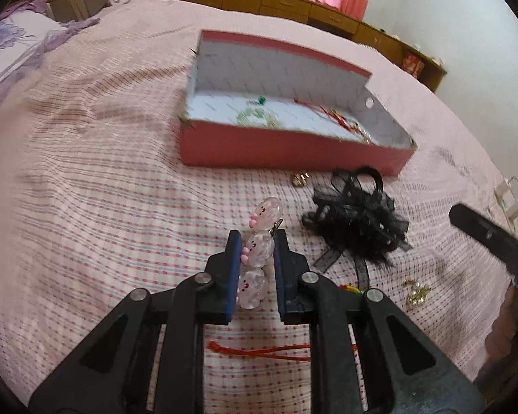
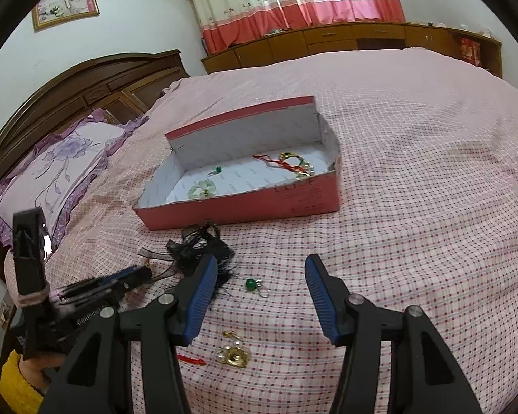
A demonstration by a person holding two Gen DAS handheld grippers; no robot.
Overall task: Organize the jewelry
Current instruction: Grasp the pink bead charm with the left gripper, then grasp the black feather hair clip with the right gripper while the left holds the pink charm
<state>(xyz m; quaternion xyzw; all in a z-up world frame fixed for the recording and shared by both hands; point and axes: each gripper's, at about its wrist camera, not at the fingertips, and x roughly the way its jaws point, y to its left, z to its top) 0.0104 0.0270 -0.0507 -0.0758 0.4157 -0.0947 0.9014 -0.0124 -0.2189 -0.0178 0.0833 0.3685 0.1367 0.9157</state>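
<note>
My left gripper [image 1: 258, 239] is shut on a pink bead hair clip [image 1: 259, 245] and holds it above the bed. The clip is a row of clear pink beads with small faces. The pink open box [image 1: 286, 153] lies ahead with a pale green bracelet [image 1: 255, 116], a green ring and red cord pieces inside; it also shows in the right wrist view [image 2: 245, 207]. My right gripper [image 2: 260, 265] is open and empty above a green bead ring [image 2: 253, 285]. A gold pearl brooch [image 2: 234, 353] lies nearer on the bed. The left gripper [image 2: 127, 277] shows at the left of the right wrist view.
A black lace hair bow [image 1: 357, 226] lies right of my left gripper, before the box. A small gold piece [image 1: 300, 178] sits by the box front. A red cord [image 1: 259, 350] lies under my left gripper. Gold earrings [image 1: 416, 291] lie at the right. A purple pillow [image 2: 51, 176] and headboard stand left.
</note>
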